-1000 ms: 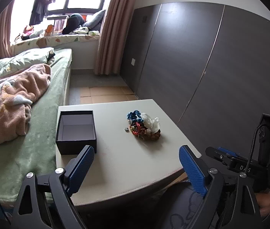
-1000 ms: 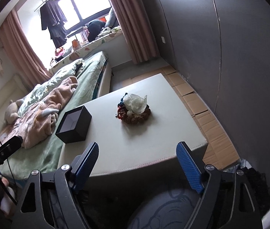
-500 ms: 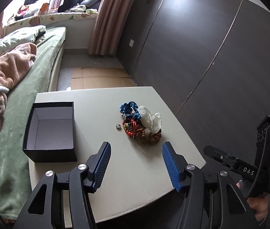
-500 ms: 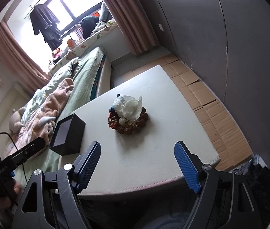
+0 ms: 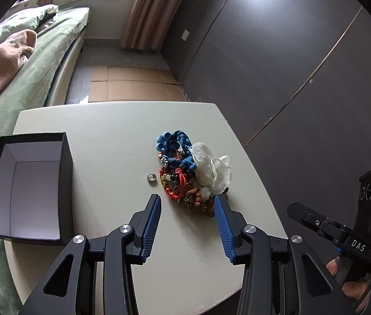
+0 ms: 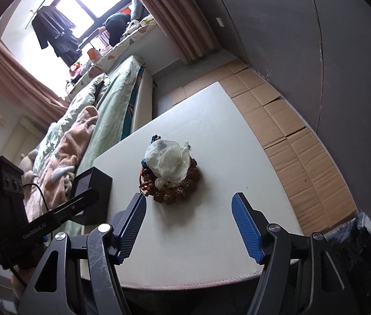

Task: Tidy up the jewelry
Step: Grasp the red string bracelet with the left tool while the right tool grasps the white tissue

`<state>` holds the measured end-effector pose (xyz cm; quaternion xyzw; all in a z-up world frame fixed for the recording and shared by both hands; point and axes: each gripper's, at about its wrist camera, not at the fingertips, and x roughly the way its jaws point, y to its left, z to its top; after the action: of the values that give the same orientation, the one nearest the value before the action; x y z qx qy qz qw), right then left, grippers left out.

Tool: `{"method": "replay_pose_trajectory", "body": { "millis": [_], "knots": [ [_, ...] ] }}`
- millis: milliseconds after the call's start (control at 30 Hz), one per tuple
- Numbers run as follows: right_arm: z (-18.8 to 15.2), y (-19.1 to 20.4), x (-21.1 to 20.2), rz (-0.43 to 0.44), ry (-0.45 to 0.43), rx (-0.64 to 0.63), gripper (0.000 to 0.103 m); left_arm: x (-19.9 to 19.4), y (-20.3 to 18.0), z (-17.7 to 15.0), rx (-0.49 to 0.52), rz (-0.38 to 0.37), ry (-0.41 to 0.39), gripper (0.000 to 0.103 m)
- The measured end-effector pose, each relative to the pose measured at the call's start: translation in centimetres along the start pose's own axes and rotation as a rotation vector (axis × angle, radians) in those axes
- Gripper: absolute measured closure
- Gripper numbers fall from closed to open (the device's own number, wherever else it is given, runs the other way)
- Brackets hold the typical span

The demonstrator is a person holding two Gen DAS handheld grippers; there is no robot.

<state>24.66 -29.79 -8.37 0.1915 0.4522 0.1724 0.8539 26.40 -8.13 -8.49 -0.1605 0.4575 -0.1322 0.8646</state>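
Jewelry pile [image 5: 185, 176]: white translucent piece [image 5: 213, 169] covers right part; individual strands beneath too tangled to separate. Near brown-bead edge hidden behind left claw [image 5: 186, 202] right finger tip. In right wrist view, pile [image 6: 171, 177] mostly under white piece; small ring [image 5: 150, 177] not visible there. Black box [image 6: 90, 191]: inside hidden, lower part behind left tool. Counter [image 5: 111, 136] near edge cut off by claw arms.

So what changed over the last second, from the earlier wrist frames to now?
Both grippers came forward and down toward the jewelry pile, which now looms larger. The left gripper has been closing its jaws and now brackets the pile's near edge without touching it; the right gripper narrowed a little, nothing between its jaws. Nothing was taken or let go. The pile, the ring, the box and the table stayed put.
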Motion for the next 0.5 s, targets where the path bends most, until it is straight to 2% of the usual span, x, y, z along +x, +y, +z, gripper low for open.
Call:
{"method": "replay_pose_trajectory", "body": {
  "millis": [133, 367, 400, 467, 500],
  "knots": [
    [0.9, -0.1, 1.1, 0.015, 0.026, 0.0, 0.036, 1.9, 0.3, 0.7, -0.036, -0.001, 0.034, 0.061],
    [2.0, -0.5, 2.6, 0.029, 0.061, 0.011, 0.036, 5.1, 0.0, 1.5, -0.051, -0.002, 0.094, 0.071],
    [2.1, -0.5, 2.8, 0.03, 0.066, 0.014, 0.036, 5.5, 0.0, 1.6, -0.053, -0.002, 0.1, 0.073],
    [2.3, -0.6, 3.1, 0.033, 0.08, 0.017, 0.036, 6.3, 0.2, 1.6, -0.067, 0.007, 0.125, 0.095],
    [2.4, -0.6, 3.3, 0.034, 0.086, 0.015, 0.036, 6.5, 0.4, 1.6, -0.079, 0.008, 0.131, 0.097]
  ]
}}
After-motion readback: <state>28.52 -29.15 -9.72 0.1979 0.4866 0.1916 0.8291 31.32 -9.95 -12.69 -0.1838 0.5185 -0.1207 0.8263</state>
